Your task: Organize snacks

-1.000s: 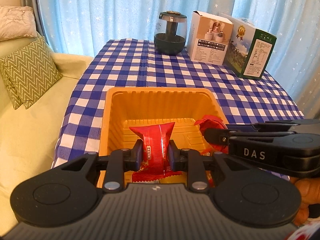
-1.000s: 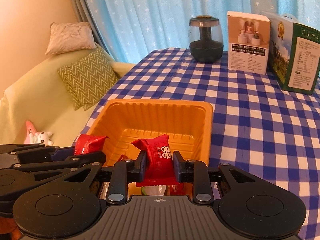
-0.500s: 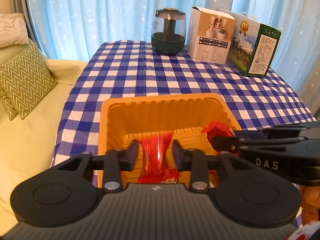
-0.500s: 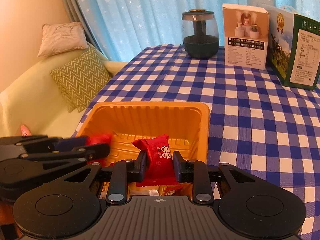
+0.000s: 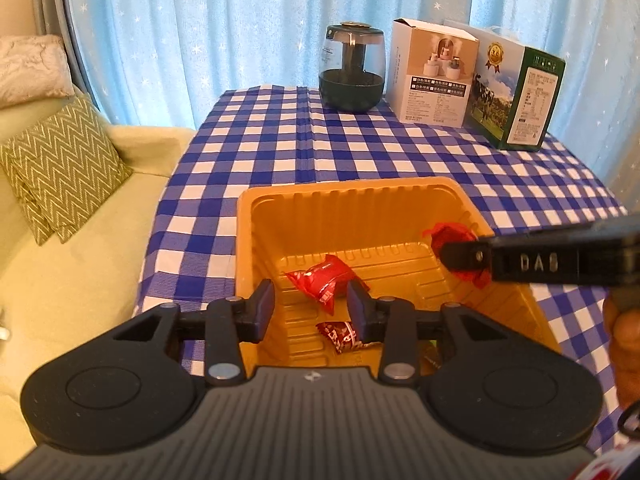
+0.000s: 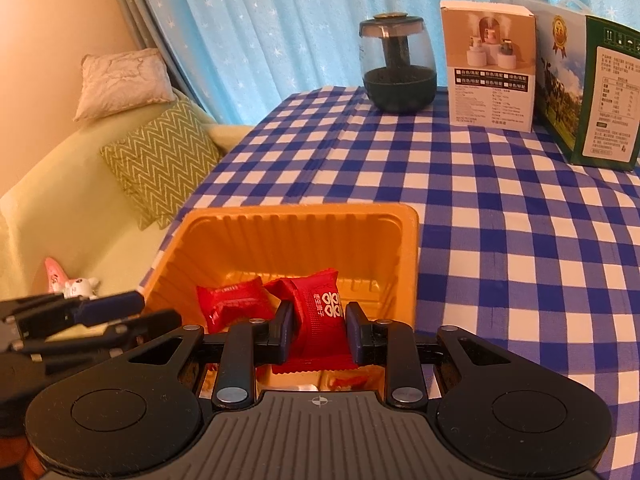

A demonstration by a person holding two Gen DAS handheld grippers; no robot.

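The left gripper (image 5: 311, 311) hangs over the orange tray (image 5: 344, 192), its jaws wide apart and holding nothing. A red snack (image 5: 324, 280) lies on the tray floor just past them, with room all around it. The right gripper (image 6: 318, 332) is squeezed on another red snack pack (image 6: 320, 312) above the tray's near edge. Far back stand 1 jar (image 5: 352, 68) and 2 boxes (image 5: 434, 72), well away on the checked cloth (image 5: 360, 148).

Orange tray (image 5: 360, 196), red snack packets (image 5: 324, 284), blue-white checked tablecloth (image 5: 260, 152)
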